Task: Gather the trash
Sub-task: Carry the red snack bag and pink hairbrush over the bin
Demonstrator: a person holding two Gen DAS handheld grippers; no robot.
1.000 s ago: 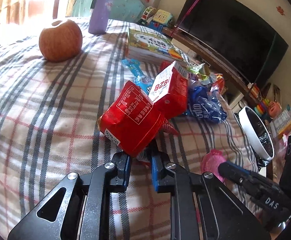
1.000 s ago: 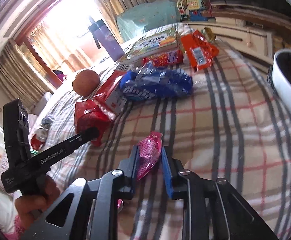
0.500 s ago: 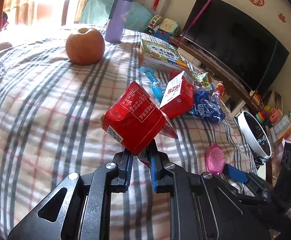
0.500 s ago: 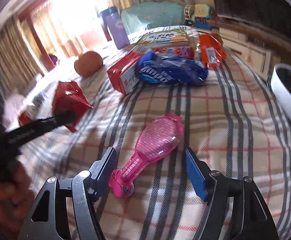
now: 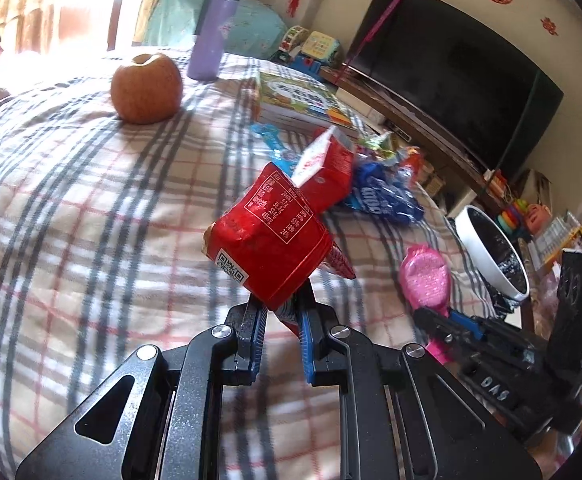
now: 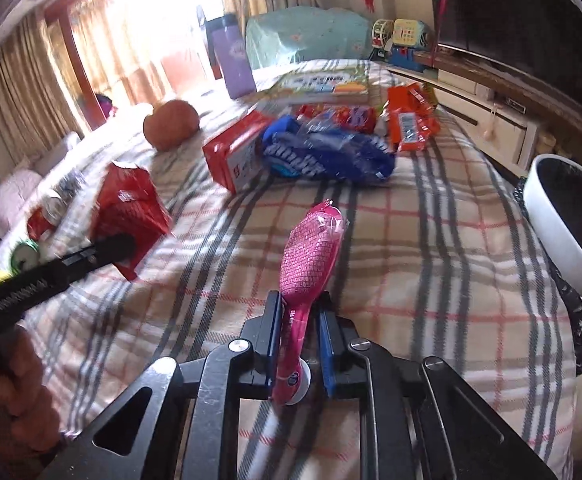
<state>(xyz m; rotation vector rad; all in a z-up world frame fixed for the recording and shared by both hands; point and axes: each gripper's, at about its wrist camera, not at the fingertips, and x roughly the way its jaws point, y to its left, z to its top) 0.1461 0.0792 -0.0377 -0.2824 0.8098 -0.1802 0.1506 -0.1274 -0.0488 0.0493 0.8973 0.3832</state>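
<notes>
Plaid cream-and-grey blanket [image 5: 91, 208] spread across the whole bed, white round-rimmed bin with black liner [image 5: 491, 256] off its edge at three o'clock. Crinkly red foil snack bag [image 5: 269, 240] lifted clear of the blanket, centre of the left view, pinched by a bottom corner in the left gripper [image 5: 281, 322], jaws closed tight. Light, limp, slippery foil; best taken on a crimped seam, as here. Pink glittery plastic-wrapped brush-shaped packet [image 6: 311, 256] at twelve o'clock from the right gripper [image 6: 297, 344], jaws just closed onto its narrow stiff handle, the firmest hold.
</notes>
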